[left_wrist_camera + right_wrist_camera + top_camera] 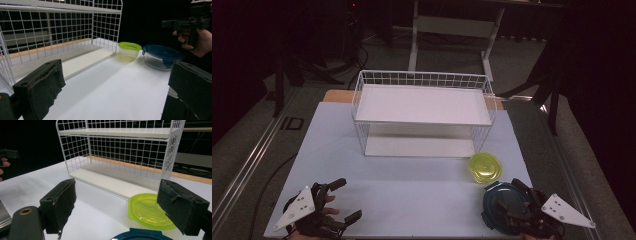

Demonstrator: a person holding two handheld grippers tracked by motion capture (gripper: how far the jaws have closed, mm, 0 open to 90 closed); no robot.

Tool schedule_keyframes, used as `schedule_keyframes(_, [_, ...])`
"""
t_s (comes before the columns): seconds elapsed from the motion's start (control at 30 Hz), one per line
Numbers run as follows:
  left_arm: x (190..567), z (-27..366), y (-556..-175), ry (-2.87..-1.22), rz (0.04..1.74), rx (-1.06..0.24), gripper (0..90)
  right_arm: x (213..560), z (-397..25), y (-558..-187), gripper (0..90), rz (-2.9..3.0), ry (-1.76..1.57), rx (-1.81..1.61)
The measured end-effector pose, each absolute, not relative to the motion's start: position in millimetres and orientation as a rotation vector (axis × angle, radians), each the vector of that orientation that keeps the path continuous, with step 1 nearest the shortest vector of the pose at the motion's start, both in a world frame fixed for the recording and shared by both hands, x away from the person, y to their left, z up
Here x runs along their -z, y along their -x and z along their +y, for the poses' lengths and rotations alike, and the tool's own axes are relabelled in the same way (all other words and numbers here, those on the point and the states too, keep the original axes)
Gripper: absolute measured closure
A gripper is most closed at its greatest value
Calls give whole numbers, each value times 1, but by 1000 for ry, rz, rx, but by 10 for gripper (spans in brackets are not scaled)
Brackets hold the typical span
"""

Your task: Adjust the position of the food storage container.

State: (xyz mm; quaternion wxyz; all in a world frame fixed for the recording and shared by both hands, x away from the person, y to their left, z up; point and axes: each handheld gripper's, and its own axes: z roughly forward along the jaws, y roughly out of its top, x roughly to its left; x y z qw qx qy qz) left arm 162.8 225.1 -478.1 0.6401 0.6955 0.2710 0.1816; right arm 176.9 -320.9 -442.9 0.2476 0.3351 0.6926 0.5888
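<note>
A white two-shelf wire rack (422, 115) stands mid-table, both shelves bare. A small container with a yellow-green lid (485, 167) sits by its right front corner, and a larger round container with a dark blue lid (502, 202) lies just nearer. My right gripper (510, 200) hovers over the blue lid, open and holding nothing. In the right gripper view the gripper (120, 205) faces the yellow-green lid (147, 211), with the blue lid (142, 236) at the bottom edge. My left gripper (346, 200) is open at the front left, empty. Its own view shows both containers (129, 51) (160, 56).
The white table top (412, 190) lies bare between the two grippers. A wooden strip (337, 96) runs behind the rack. Beyond the table there are a dark floor, cables and a desk frame (452, 30). The right hand's gripper (185, 23) hangs above the blue-lidded container.
</note>
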Motion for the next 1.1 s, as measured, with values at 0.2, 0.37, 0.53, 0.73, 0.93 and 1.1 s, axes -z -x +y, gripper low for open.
schedule_keyframes(0.2, [474, 226, -161, -1557, 601, -394, 0, 436, -320, -178, 125, 1945, -876, -1641])
schedule_keyframes(0.37, [472, 226, -159, -1547, 590, -392, 0, 428, -322, -178, 124, 1946, -867, -1651])
schedule_keyframes(0.53, [472, 226, -159, -1540, 588, -388, 0, 415, -331, -188, 120, 1950, -935, -1605])
schedule_keyframes(0.73, [471, 226, -159, -1530, 588, -387, 0, 424, -354, -196, 205, 2000, -990, -1519])
schedule_keyframes(0.93, [472, 225, -159, -1535, 586, -386, 0, 442, -385, -200, 485, 2014, -1076, -1414])
schedule_keyframes(1.1, [472, 225, -160, -1534, 587, -385, 0, 460, -405, -201, 689, 2031, -1141, -1323])
